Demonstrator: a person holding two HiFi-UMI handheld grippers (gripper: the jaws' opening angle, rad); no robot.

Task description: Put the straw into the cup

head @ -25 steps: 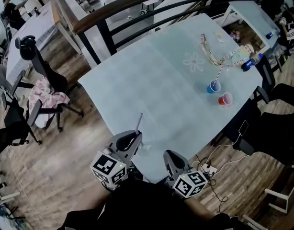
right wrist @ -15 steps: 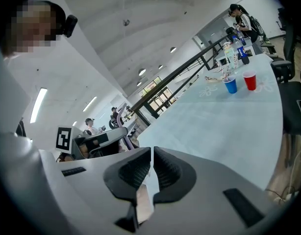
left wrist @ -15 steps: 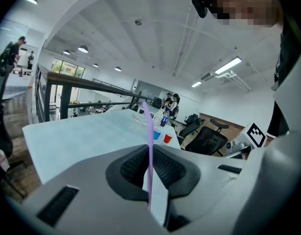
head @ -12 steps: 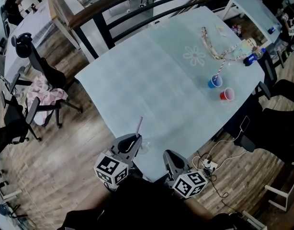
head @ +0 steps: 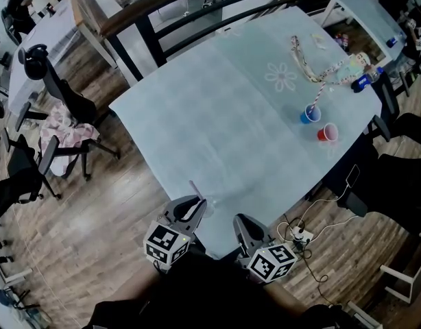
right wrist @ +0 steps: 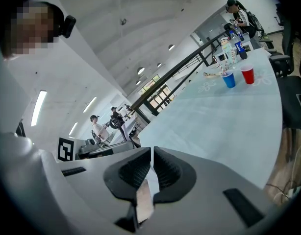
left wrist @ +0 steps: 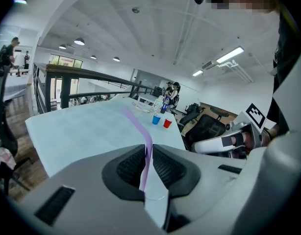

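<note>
My left gripper (head: 194, 205) hangs at the near edge of the pale blue table (head: 217, 115), shut on a thin purple straw (head: 195, 188). The left gripper view has the straw (left wrist: 137, 126) rising from between the jaws of that gripper (left wrist: 149, 148) and leaning left. Far across the table stand a blue cup (head: 308, 115) with a striped straw (head: 319, 94) in it and a red cup (head: 327, 133). Both cups show small in the gripper views: blue cup (left wrist: 156, 119), red cup (left wrist: 167, 123), blue cup (right wrist: 229, 79), red cup (right wrist: 247, 74). My right gripper (head: 243, 225) sits beside the left one, its jaws (right wrist: 151, 153) together with nothing between them.
A lanyard (head: 303, 64) and a bottle (head: 365, 81) lie at the table's far right. Black office chairs (head: 56, 91) stand left, one with a pink cloth (head: 63, 132). A dark railing (head: 197, 5) runs behind the table. Cables (head: 313, 218) trail on the wood floor at right.
The purple straw in my left gripper has tipped from nearly upright to leaning left and looks shorter. The left gripper has shifted slightly right. The right gripper has stayed put.
</note>
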